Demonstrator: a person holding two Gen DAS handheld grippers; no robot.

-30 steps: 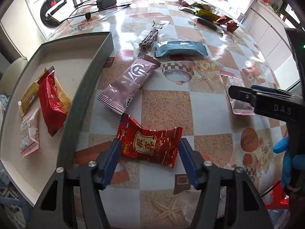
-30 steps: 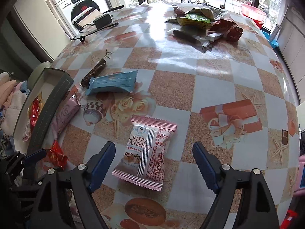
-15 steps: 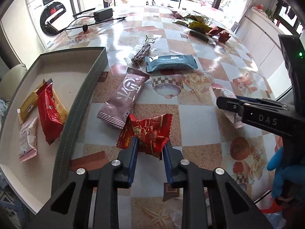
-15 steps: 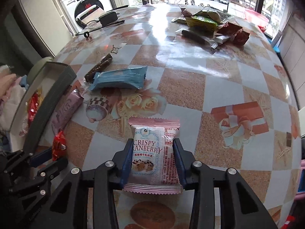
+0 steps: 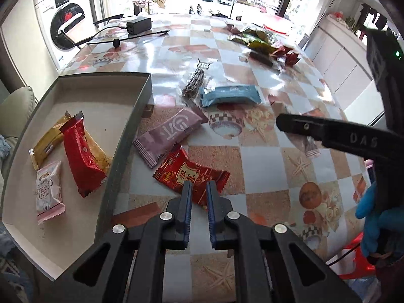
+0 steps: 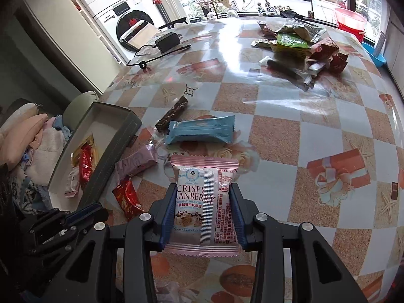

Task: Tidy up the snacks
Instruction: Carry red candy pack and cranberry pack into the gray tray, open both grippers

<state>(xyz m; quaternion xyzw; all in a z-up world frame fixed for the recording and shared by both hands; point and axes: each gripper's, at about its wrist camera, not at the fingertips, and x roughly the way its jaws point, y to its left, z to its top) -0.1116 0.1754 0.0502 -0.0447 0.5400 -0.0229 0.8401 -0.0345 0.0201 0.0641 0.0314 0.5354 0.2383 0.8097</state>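
On checkered oilcloth table (image 5: 265,166), beside grey open tray (image 5: 126,136): left gripper (image 5: 199,189) pinched on glossy red foil snack packet (image 5: 192,174); right gripper (image 6: 202,202) clamped across pink-and-white cranberry nougat packet (image 6: 204,202). Both seemingly gripped for transfer into tray.

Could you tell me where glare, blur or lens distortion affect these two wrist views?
Left wrist view: window glare whitens the far tablecloth; fisheye bends the tray rim; the red snack packet is sharp. Right wrist view: a bright streak crosses the table's middle; the far snack pile looks soft; the print on the cranberry packet is crisp; the table edge bows strongly.
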